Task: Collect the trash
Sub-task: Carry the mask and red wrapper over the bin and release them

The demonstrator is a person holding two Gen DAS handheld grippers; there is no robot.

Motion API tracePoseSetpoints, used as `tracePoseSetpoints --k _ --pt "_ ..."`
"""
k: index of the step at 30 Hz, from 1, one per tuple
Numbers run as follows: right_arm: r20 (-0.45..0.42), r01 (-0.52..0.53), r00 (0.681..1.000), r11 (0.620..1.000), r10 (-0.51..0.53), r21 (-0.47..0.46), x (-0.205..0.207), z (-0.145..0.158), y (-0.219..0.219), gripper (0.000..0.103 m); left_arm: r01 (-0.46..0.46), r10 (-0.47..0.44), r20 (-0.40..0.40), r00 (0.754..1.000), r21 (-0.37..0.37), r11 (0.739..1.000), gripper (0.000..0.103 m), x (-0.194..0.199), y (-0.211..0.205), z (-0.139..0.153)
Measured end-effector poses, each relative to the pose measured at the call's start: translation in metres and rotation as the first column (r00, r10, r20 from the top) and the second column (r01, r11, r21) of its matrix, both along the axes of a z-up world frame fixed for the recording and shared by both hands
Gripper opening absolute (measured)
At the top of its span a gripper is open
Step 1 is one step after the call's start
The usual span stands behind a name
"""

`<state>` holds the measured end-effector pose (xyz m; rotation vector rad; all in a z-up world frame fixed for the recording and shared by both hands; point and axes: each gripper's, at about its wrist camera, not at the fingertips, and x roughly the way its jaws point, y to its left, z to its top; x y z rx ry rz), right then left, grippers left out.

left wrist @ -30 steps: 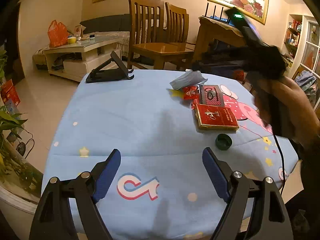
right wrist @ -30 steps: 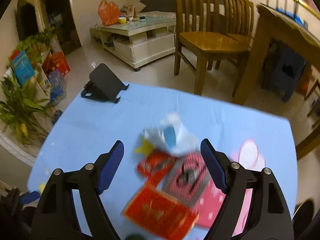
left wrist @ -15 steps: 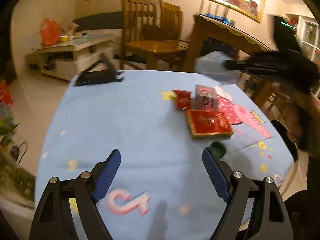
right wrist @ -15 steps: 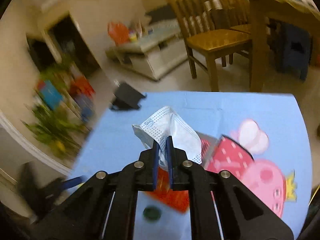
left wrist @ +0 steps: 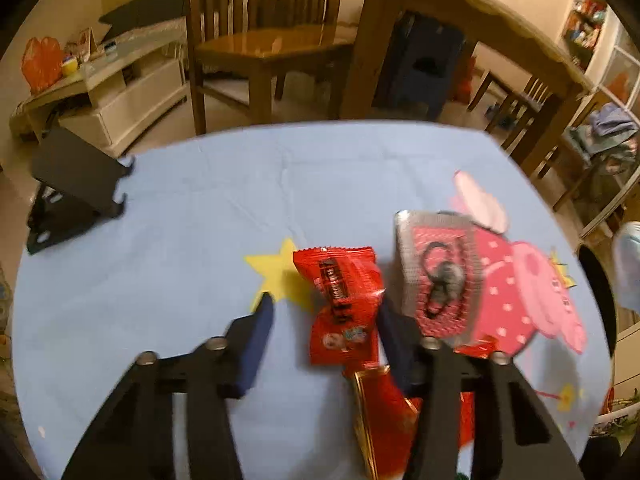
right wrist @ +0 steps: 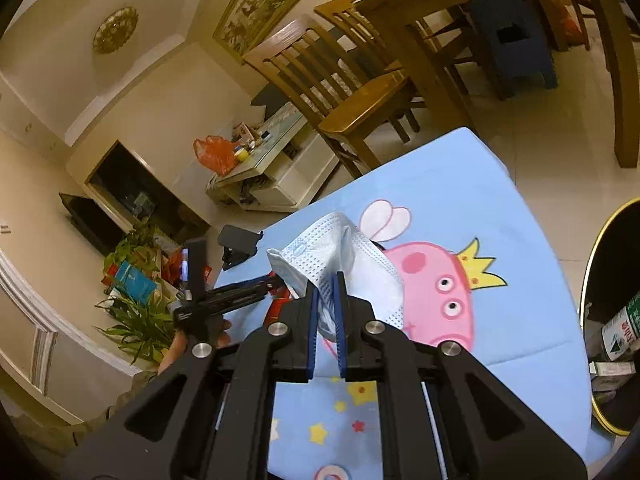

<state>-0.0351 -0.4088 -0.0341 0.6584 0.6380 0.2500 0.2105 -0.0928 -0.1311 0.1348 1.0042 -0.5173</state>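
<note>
The right gripper is pinched tight on a crumpled pale-blue face mask, holding it up in the air above the blue cartoon tablecloth. Off to its right sits a dark bin with a gold rim; inside it I can make out a green-and-white carton, though the rest of the contents are too dark to tell.

The left gripper is down low over the table with its fingers spread wide, and a red snack wrapper lies between them; whether the pads touch it I cannot tell. Just beside the wrapper, to the right, lies a grey-and-red patterned packet, and nearer the gripper a flat red box with gold edging, partly under the right finger. A black folding phone stand sits well apart at the table's far left edge
</note>
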Motion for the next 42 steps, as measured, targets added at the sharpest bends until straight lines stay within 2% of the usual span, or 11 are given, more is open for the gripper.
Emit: tracePoseSetpoints --k 2,8,12,17,21,26,28,30,32,35,42 --pt "0.005 0.010 1.000 1.000 -0.010 0.014 -0.003 -0.003 -0.006 0.008 -0.002 0.002 0.021 1.000 0.033 0.999 0.026 -0.002 -0.003 -0.001" --pt "0.029 0.063 0.998 0.998 -0.063 0.004 -0.017 -0.005 -0.021 0.008 -0.108 0.114 0.103 0.988 -0.060 0.992 0.026 -0.039 0.035 0.032" --pt "0.038 0.151 0.988 0.986 -0.148 -0.074 -0.036 0.003 -0.037 0.008 -0.127 0.139 0.168 0.976 -0.083 0.988 0.026 -0.079 0.039 0.059" --pt "-0.016 0.291 0.956 0.951 -0.294 -0.107 -0.064 -0.011 -0.079 0.008 -0.026 0.049 0.214 0.975 -0.109 0.994 0.026 -0.125 0.000 0.086" --pt "-0.029 0.398 0.915 0.911 -0.403 -0.108 -0.090 -0.018 -0.113 0.008 0.095 -0.057 0.201 0.978 -0.182 0.979 0.026 -0.147 -0.036 0.105" --pt "-0.034 0.532 0.833 0.816 -0.553 -0.227 -0.114 -0.026 -0.146 0.008 0.237 -0.209 0.178 0.962 -0.153 0.959 0.026 -0.177 -0.112 0.100" --pt "-0.100 0.563 0.793 0.785 -0.601 -0.256 -0.114 -0.044 -0.158 0.016 0.283 -0.259 0.173 0.950 -0.129 0.950 0.026 -0.190 -0.144 0.094" --pt "-0.159 0.598 0.751 0.762 -0.641 -0.250 -0.121 -0.058 -0.172 0.062 0.322 -0.302 0.173 0.938 -0.104 0.941 0.026 -0.198 -0.170 0.087" --pt "-0.142 0.634 0.737 0.748 -0.661 -0.197 -0.132 -0.061 -0.181 0.066 0.361 -0.345 0.161 0.925 -0.090 0.928 0.026 -0.207 -0.193 0.079" --pt "-0.103 0.670 0.706 0.708 -0.701 -0.224 -0.145 -0.056 -0.184 0.076 0.411 -0.398 0.164 0.903 -0.056 0.910 0.026 -0.219 -0.227 0.072" --pt "-0.034 0.728 0.658 0.647 -0.752 -0.227 -0.163 -0.046 -0.186 0.082 0.499 -0.494 0.166 0.854 0.008 0.866 0.027 -0.250 -0.291 0.056"
